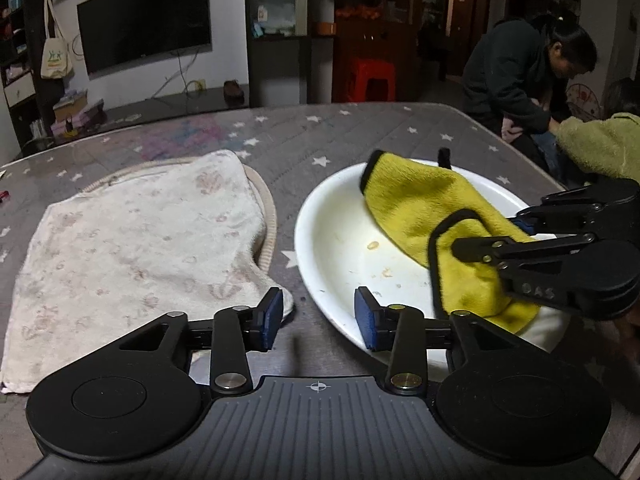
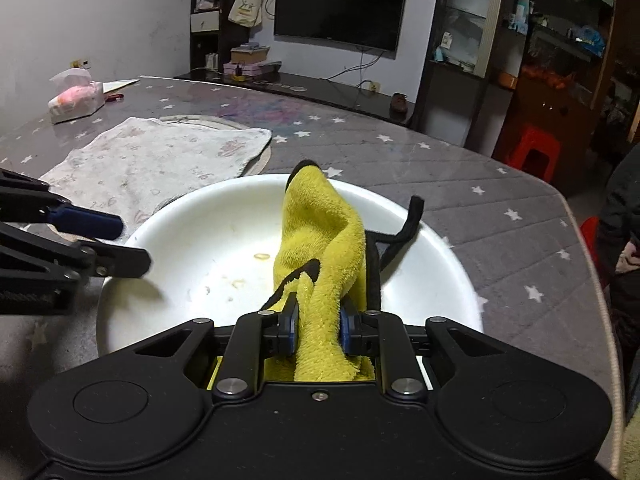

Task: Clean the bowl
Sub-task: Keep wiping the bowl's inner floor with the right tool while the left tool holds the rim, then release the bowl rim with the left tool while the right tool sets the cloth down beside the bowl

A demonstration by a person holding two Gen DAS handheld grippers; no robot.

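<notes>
Your white bowl [image 2: 224, 216] sits on the star-patterned table [image 2: 460, 168], just right of the pale towel [image 2: 160, 156], with yellowish food specks [image 2: 262, 256] near the middle of its floor. The yellow cloth [image 2: 320, 232] lies draped inside it, bunched and clamped between the jaws of your right gripper [image 2: 318, 328]. Your left gripper [image 1: 316, 316] is spread wide and holds nothing, with one finger [image 1: 366, 318] over the bowl's near rim. For a good wipe, I'd judge you should press the cloth flat onto the specks and sweep across them. Steady the rim with the left so the bowl doesn't slide, and keep the dangling black loop [image 2: 404, 224] out of the way.
</notes>
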